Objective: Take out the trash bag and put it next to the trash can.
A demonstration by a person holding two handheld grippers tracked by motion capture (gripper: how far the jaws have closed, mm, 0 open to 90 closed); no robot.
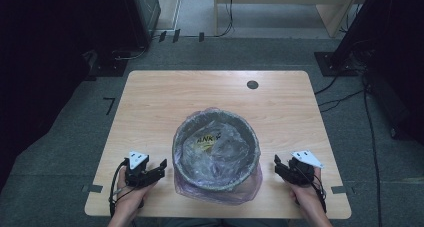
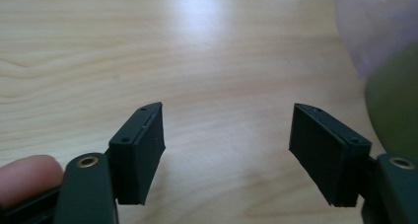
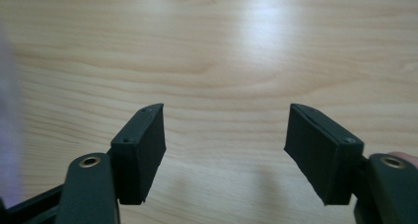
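Observation:
A round grey bin (image 1: 250,159) lined with a clear, purplish plastic bag (image 1: 220,149) stands in the middle of the wooden table (image 1: 150,102). The bag's edge is folded over the rim and spreads onto the table at the front. Inside lies a yellow printed wrapper (image 1: 206,141). My left gripper (image 1: 161,166) rests low at the bin's left, open, with bare wood between its jaws (image 2: 226,130). The bin's wall (image 2: 394,105) and the bag (image 2: 374,26) show at the right edge of the left gripper view. My right gripper (image 1: 277,162) is at the bin's right, open and holding nothing (image 3: 224,130).
A dark round cable hole (image 1: 252,84) sits near the table's far edge. Dark stands and cables (image 1: 350,62) crowd the carpet floor behind and to the right. Bare wood lies on both sides of the bin and behind it.

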